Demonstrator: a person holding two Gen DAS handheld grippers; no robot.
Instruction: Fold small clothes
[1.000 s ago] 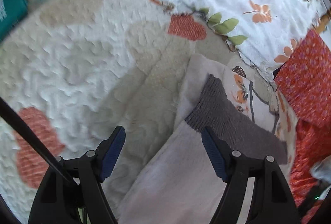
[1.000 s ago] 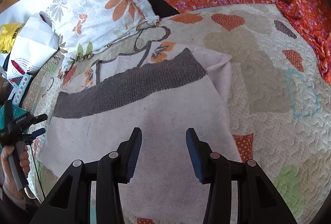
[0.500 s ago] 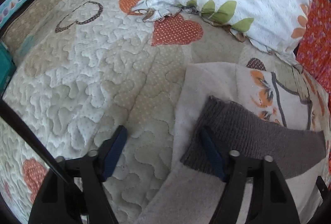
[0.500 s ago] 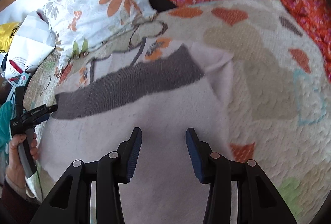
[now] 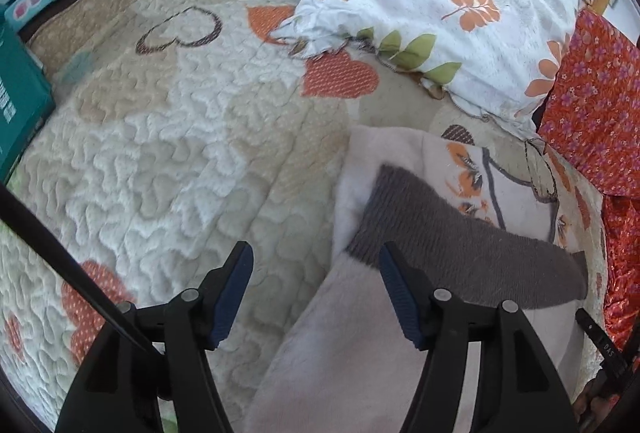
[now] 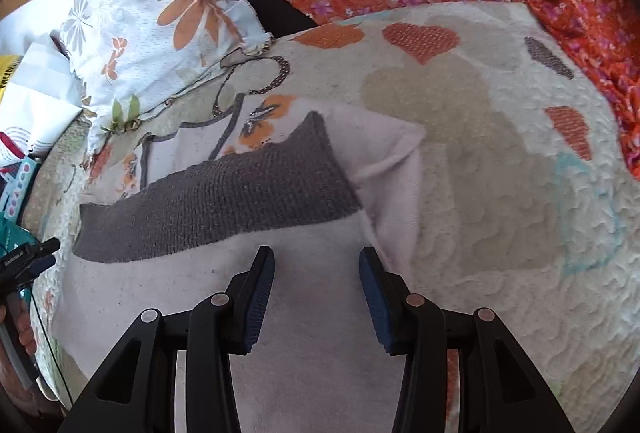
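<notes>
A pale sweater (image 6: 304, 345) with a grey band lies part-folded on the quilted bed (image 5: 160, 153), near its pillow edge; both the left gripper (image 5: 316, 297) and right gripper (image 6: 316, 293) hover with fingers spread wide and empty, seemingly ready for another fold

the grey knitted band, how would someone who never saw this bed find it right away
Start at the heart-patterned quilt that covers the bed. In its middle lies a pale pink sweater, folded over. The grey band is the dark ribbed strip across it, just ahead of the right tongs, the only dark plain cloth among bright prints.
</notes>
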